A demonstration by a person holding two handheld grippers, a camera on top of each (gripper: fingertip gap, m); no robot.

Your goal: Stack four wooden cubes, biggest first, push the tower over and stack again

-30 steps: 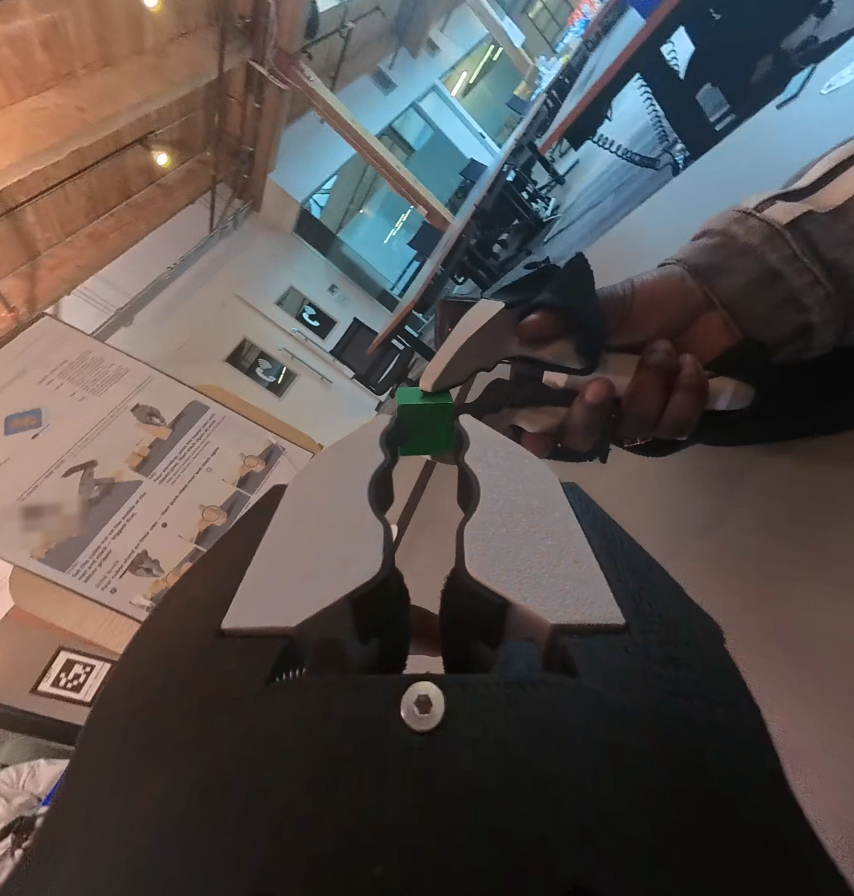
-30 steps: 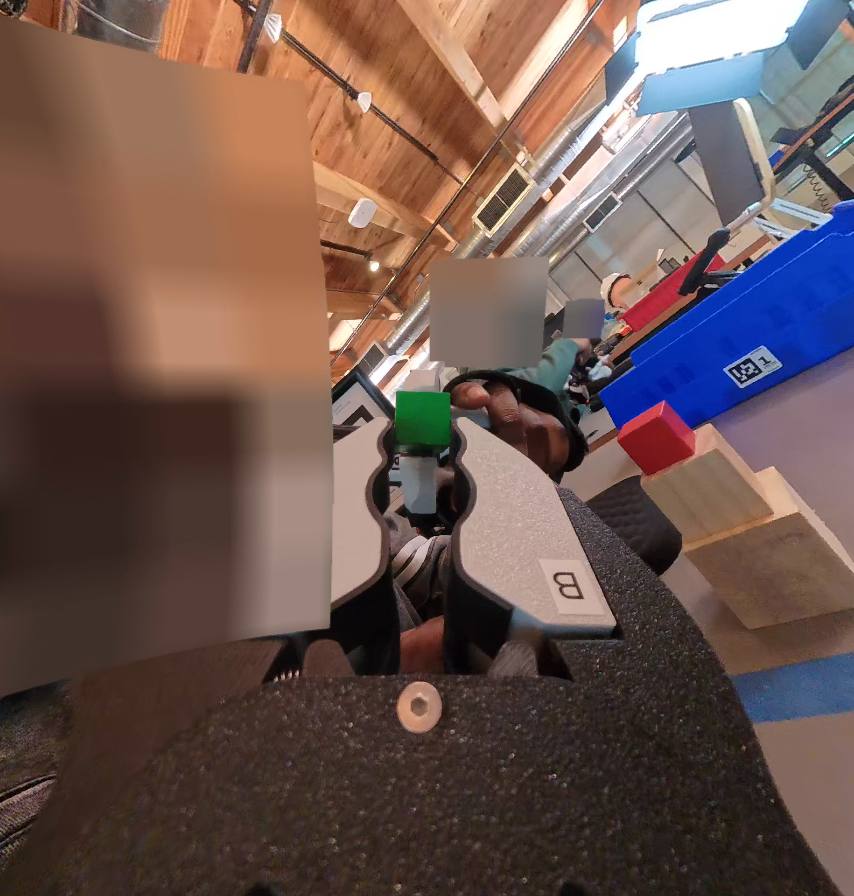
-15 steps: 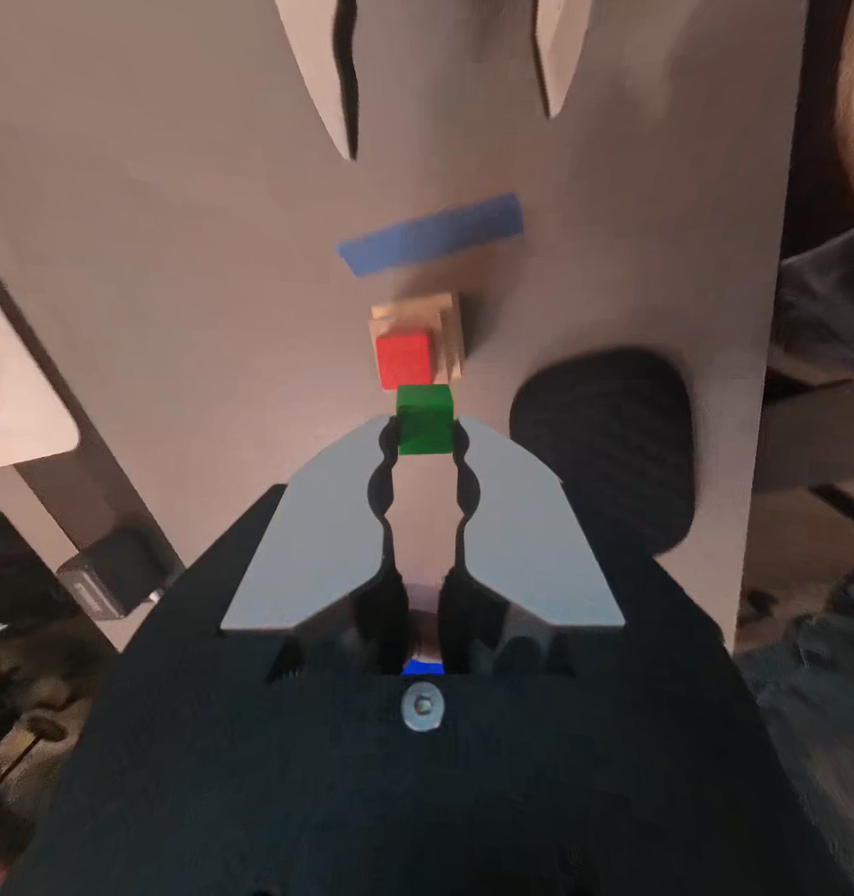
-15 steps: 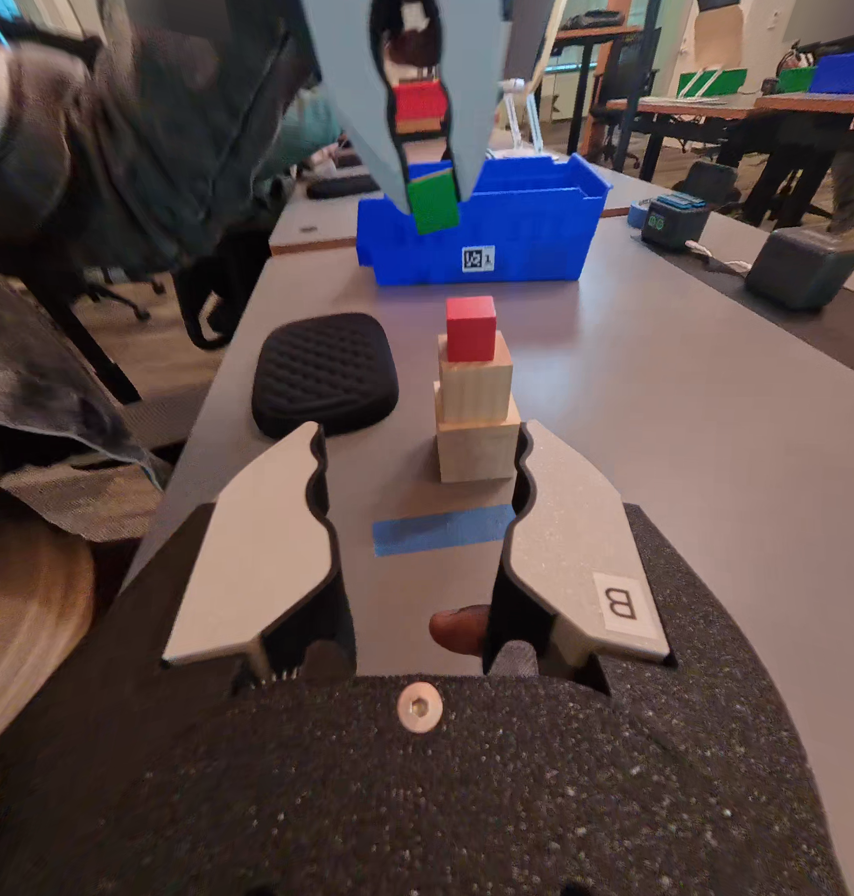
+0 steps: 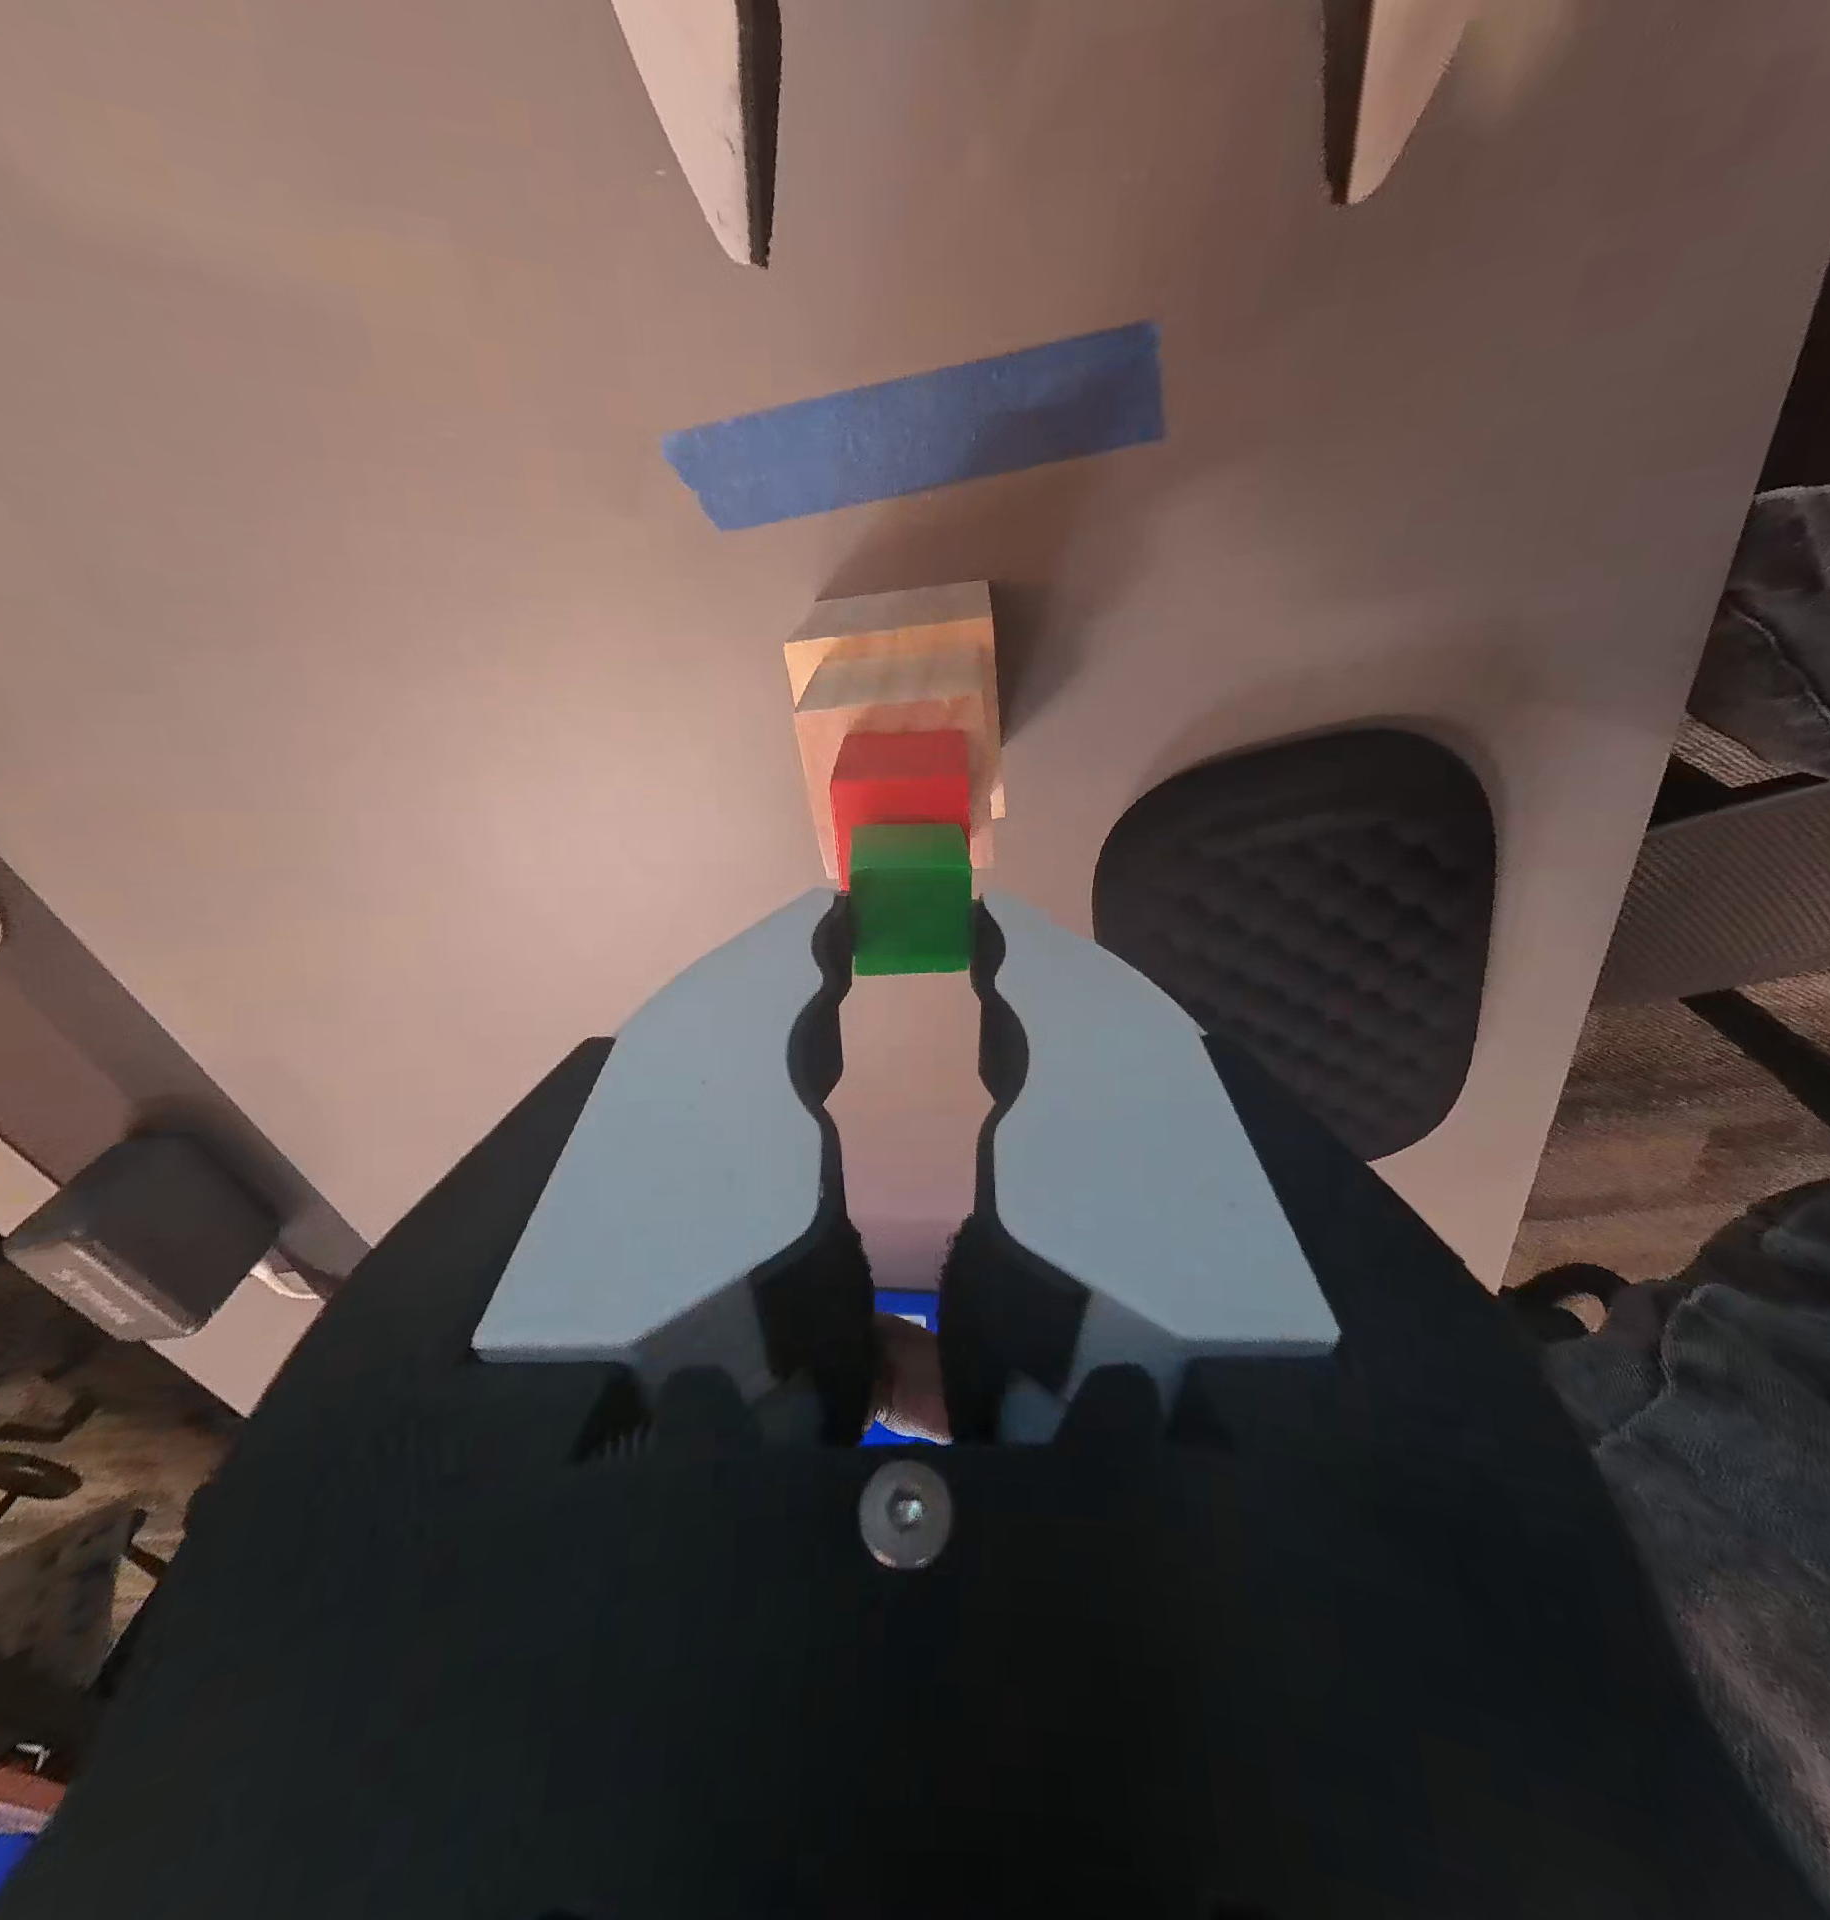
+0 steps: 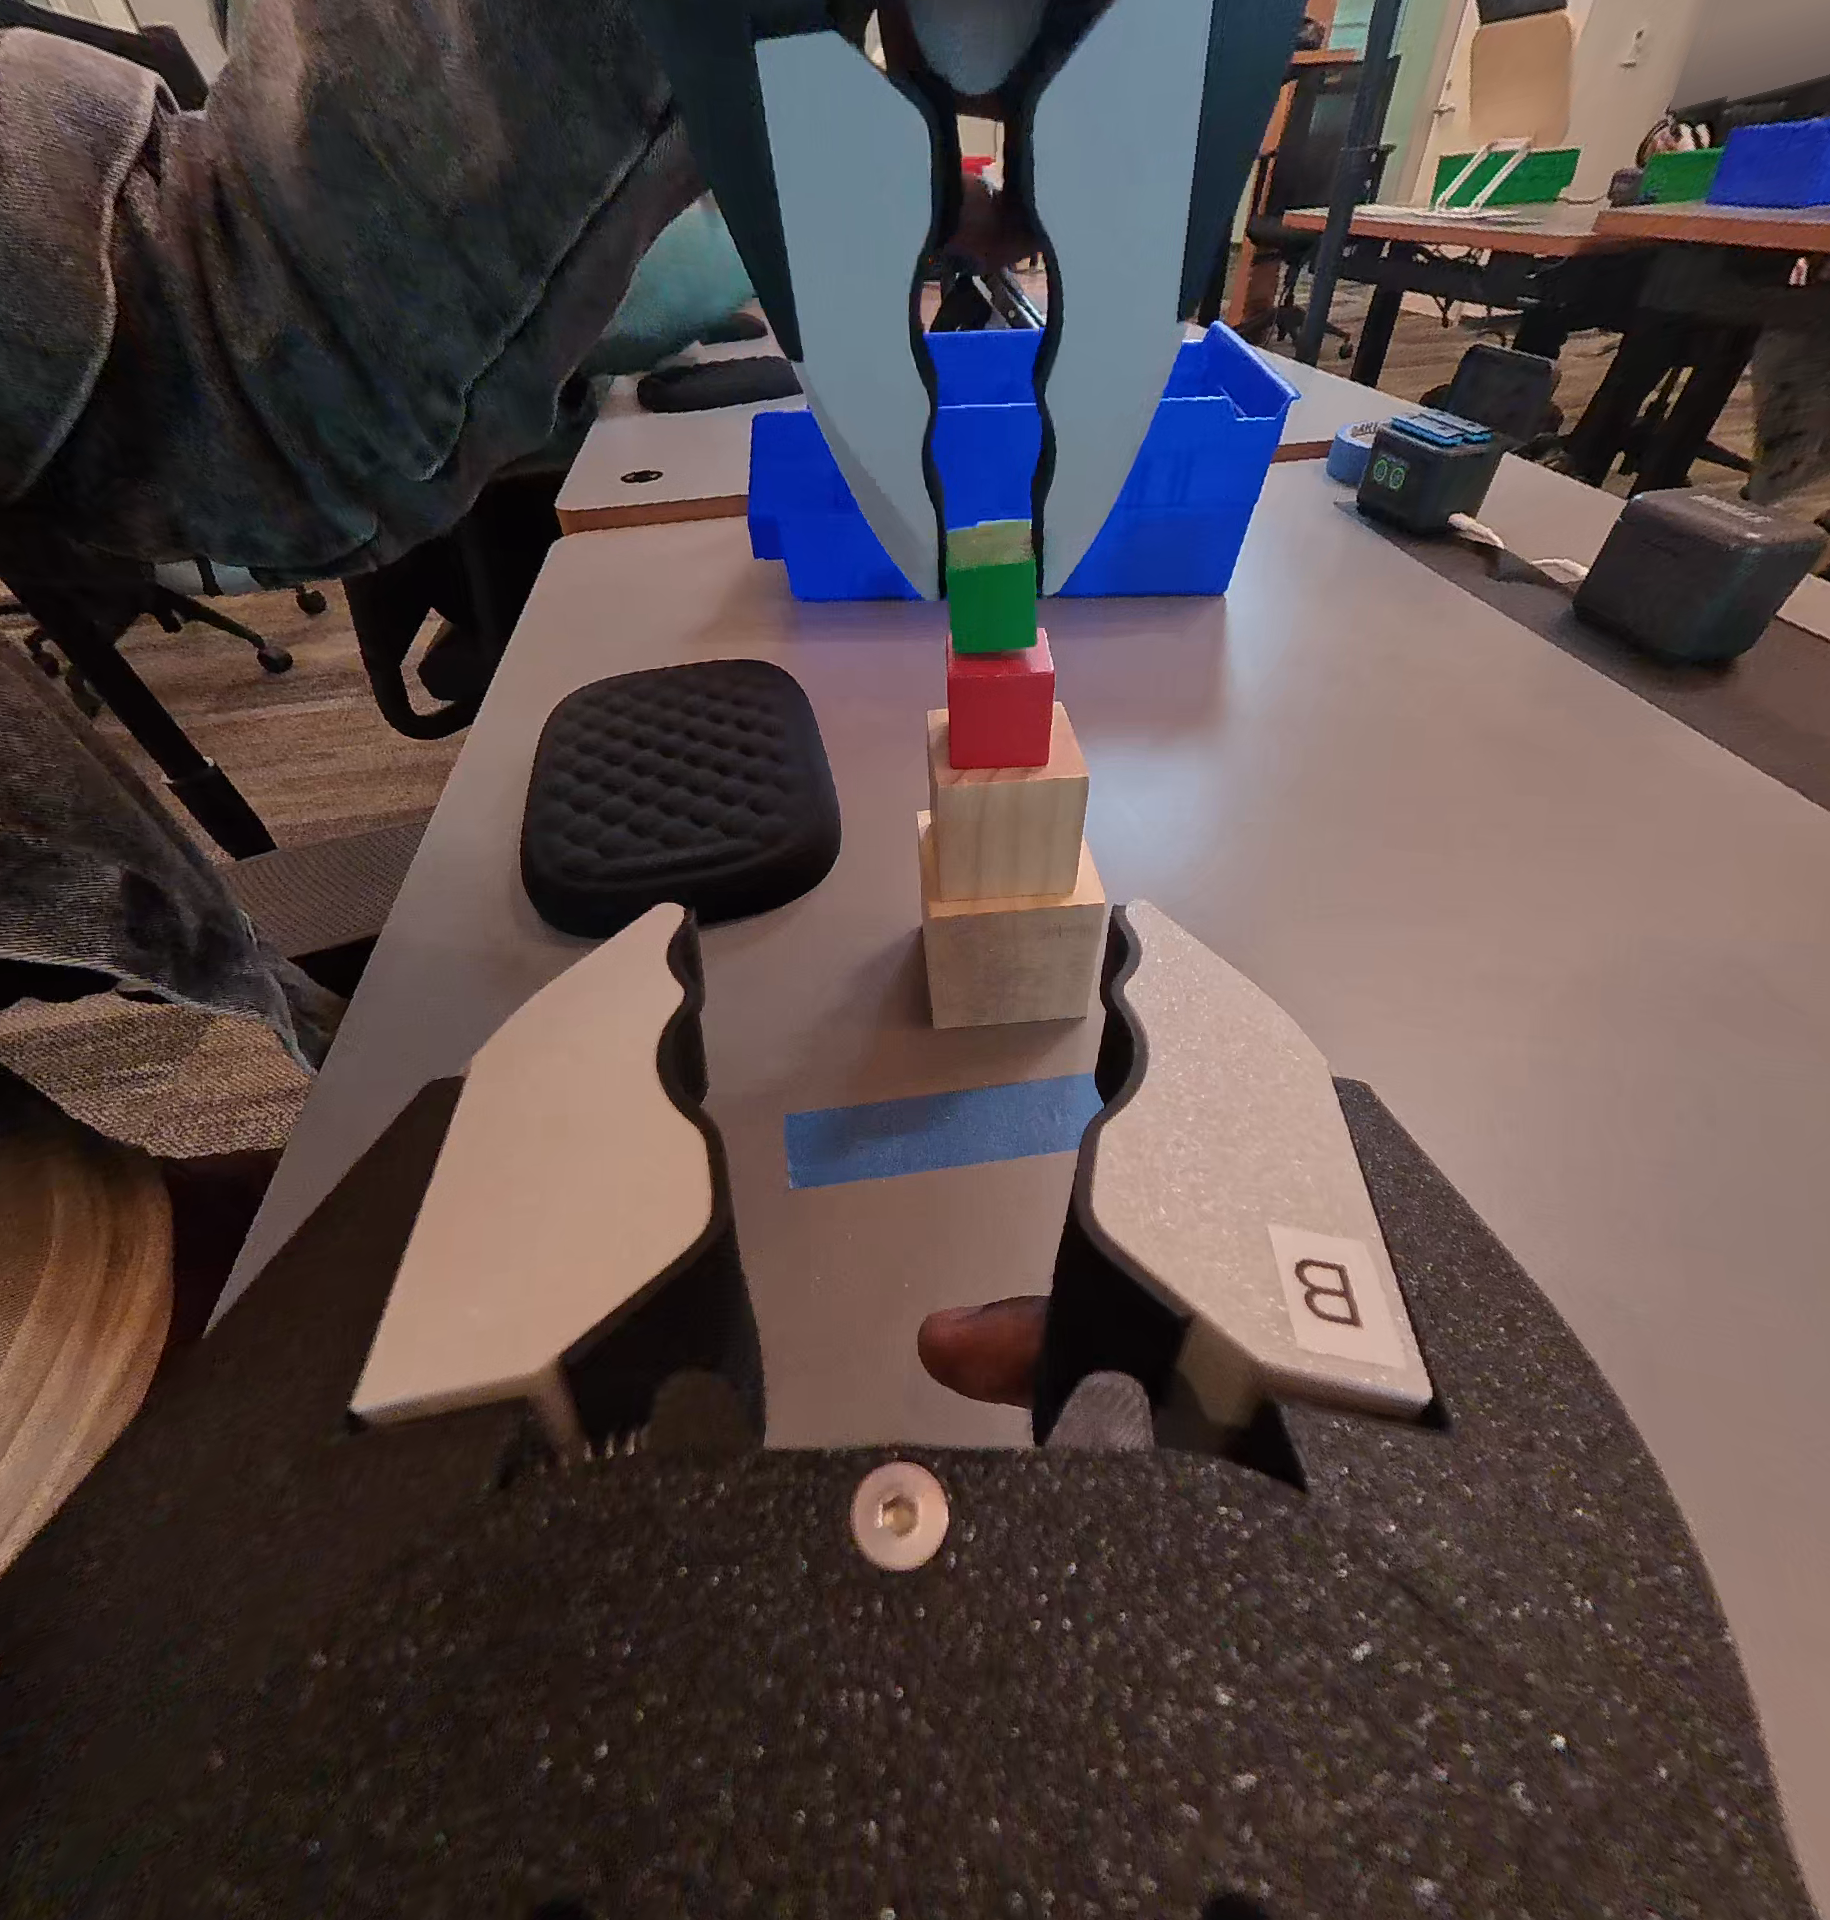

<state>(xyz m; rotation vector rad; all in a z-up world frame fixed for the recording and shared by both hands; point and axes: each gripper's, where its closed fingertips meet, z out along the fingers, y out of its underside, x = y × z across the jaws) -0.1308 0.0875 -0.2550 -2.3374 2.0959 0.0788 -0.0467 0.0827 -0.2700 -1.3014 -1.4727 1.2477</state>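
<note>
Both fingers: left (image 5: 911, 920) gripping green cube (image 5: 909, 914) | right (image 6: 895, 982) open | table edge (image 6: 371, 997) nearby

Left hand-held gripper (image 5: 909, 925): pointed steeply downward, jaws narrowed, both pads pressed on the sides of a green cube (image 5: 909, 914).
Right hand-held gripper (image 6: 898, 977): held low and level, jaws spread wide, nothing between the pads.
Right hand: a fingertip (image 6: 978, 1351) showed between the finger bases.

Bare-grained wood cubes (image 6: 1010, 852), glossy painted red cube (image 6: 999, 707), matt table (image 6: 1410, 831).
</note>
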